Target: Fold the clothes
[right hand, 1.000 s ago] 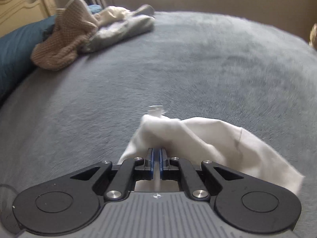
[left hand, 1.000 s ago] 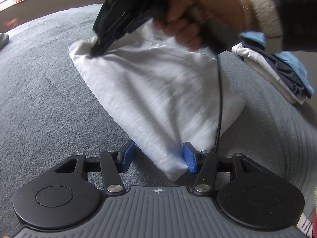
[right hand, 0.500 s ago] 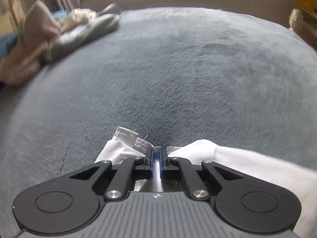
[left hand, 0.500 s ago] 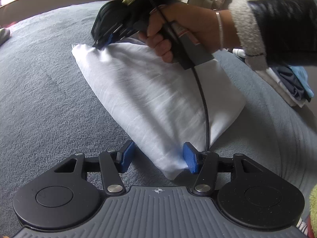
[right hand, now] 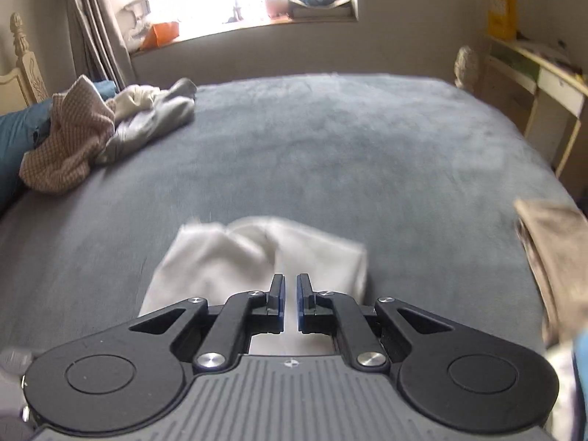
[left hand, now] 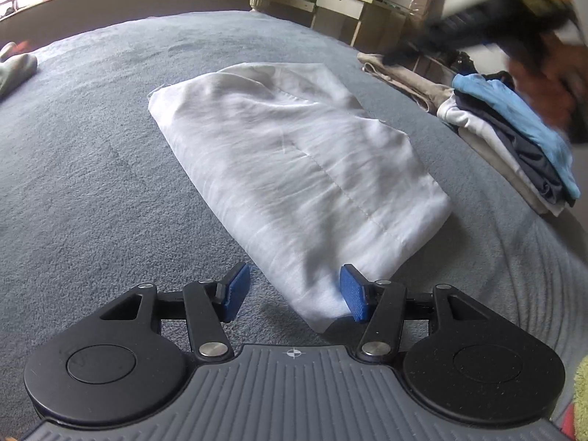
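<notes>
White cloth [left hand: 294,169] folded flat on the grey bed [left hand: 92,183], running from the near centre away to the far left in the left wrist view. Near corner of the cloth between the pads of the left gripper [left hand: 294,292], closer to the right pad [left hand: 353,292] and seemingly touching it; left pad [left hand: 235,290] apart from the cloth, over bare bed. Left jaws wide apart, gripping nothing.

Right gripper [right hand: 290,303] above the cloth [right hand: 228,257], jaws slightly apart with a narrow gap, nothing clamped between them. Cloth below and ahead of the tips, its far edge rumpled. In the left wrist view, right gripper [left hand: 477,22] blurred at the far right, held in a hand [left hand: 544,84], well apart from the cloth.

Stack of folded clothes [left hand: 514,136] on the right of the bed, near the cloth but not touching. Heap of unfolded clothes [right hand: 103,128] at the far left in the right wrist view. Desk [right hand: 544,73] at the right beyond the bed.
</notes>
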The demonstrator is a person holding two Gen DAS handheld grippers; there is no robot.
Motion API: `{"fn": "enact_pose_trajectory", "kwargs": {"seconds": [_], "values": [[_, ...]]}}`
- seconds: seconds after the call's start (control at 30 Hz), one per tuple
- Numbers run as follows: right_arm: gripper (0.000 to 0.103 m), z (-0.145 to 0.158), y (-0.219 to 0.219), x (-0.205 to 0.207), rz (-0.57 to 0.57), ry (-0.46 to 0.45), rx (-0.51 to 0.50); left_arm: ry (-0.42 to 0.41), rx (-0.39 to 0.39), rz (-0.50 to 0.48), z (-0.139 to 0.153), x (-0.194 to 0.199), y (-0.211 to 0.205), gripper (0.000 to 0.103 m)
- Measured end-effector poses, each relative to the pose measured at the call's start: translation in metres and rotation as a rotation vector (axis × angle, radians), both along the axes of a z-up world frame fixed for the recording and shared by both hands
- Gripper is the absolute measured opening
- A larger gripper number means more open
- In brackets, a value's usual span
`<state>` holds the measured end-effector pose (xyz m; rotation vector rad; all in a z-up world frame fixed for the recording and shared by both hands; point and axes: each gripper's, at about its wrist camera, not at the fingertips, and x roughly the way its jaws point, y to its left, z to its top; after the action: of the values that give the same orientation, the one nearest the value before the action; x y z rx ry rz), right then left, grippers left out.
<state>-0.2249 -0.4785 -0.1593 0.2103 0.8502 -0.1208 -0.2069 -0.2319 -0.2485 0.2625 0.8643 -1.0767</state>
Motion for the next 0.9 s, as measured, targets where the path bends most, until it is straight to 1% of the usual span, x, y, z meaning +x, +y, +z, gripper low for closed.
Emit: {"fn": "enact_pose_trajectory", "kwargs": {"seconds": [0.07,0.13,0.2,0.23,0.3,0.33,0.37,0.4,0.43,0.5,0.57,0.6,0.63,0.73,0.77,0.83,0.9], "values": [[0.006,-0.01,0.005,-0.027,-0.007,0.026,0.048,-0.011,0.008,-0.001,0.0,0.001,-0.004,0.054],[0.006,-0.026,0.014,-0.043,-0.007,0.05,0.057,-0.017,0.021,-0.006,0.0,-0.001,-0.008,0.054],[0.006,-0.045,0.023,-0.047,0.013,0.083,0.06,-0.016,0.043,-0.004,-0.003,-0.004,-0.012,0.054],[0.006,-0.056,0.025,-0.046,0.013,0.109,0.046,-0.009,0.058,-0.001,-0.006,-0.004,-0.014,0.054],[0.006,-0.082,0.028,-0.044,-0.003,0.185,0.009,0.005,0.078,0.01,-0.008,-0.004,-0.016,0.054],[0.005,-0.091,0.027,-0.044,-0.013,0.204,0.009,0.011,0.084,0.018,-0.008,-0.003,-0.017,0.054],[0.005,-0.095,0.026,-0.046,-0.02,0.205,0.012,0.018,0.09,0.025,-0.008,-0.003,-0.018,0.054],[0.005,-0.094,0.026,-0.047,-0.021,0.2,0.012,0.025,0.096,0.033,-0.008,-0.002,-0.019,0.054],[0.006,-0.087,0.027,-0.049,-0.017,0.183,0.009,0.031,0.101,0.041,-0.007,-0.001,-0.02,0.054],[0.006,-0.069,0.026,-0.06,-0.001,0.119,0.015,0.045,0.113,0.056,-0.007,0.001,-0.022,0.054],[0.006,-0.058,0.027,-0.073,0.02,0.079,0.004,0.058,0.125,0.071,-0.006,0.002,-0.024,0.054],[0.006,-0.058,0.027,-0.078,0.03,0.076,-0.007,0.065,0.131,0.079,-0.006,0.003,-0.025,0.054],[0.006,-0.065,0.027,-0.08,0.026,0.098,-0.025,0.071,0.137,0.086,-0.006,0.004,-0.026,0.054],[0.006,-0.097,0.022,-0.083,-0.018,0.197,-0.067,0.092,0.159,0.109,-0.006,0.006,-0.029,0.054],[0.006,-0.1,0.021,-0.084,-0.023,0.193,-0.067,0.099,0.169,0.117,-0.006,0.006,-0.03,0.054],[0.006,-0.089,0.022,-0.084,-0.022,0.182,-0.083,0.108,0.188,0.127,-0.006,0.007,-0.033,0.054],[0.006,-0.074,0.022,-0.084,-0.016,0.134,-0.091,0.12,0.203,0.139,-0.004,0.008,-0.035,0.055]]}}
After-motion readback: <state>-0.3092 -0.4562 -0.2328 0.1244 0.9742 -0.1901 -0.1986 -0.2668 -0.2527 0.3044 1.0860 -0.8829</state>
